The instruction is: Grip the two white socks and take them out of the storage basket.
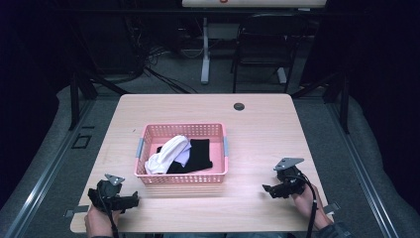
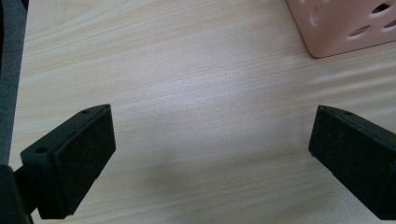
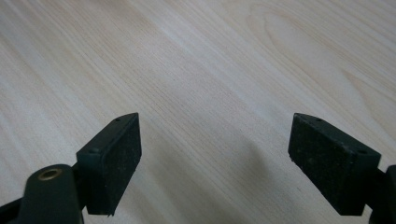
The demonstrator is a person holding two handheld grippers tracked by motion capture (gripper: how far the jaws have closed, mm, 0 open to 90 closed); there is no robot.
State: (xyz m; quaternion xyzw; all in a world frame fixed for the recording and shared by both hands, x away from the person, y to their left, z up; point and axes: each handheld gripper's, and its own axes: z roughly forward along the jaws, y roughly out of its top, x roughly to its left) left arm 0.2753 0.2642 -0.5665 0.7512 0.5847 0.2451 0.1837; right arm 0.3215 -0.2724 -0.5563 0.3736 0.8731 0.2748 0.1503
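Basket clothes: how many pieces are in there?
2 visible in the pink basket: a white cloth on the left and a black cloth beside it on the right. More may hide underneath.

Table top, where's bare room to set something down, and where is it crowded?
The table is bare between the pink basket and the right claw, and behind the basket toward the cable hole. Crowded: inside the basket, with white and black cloth.

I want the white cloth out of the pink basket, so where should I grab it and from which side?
Grip the white cloth at its raised bunched fold near the top, coming straight down from above: the basket walls block a side approach, and it lies over the black cloth.
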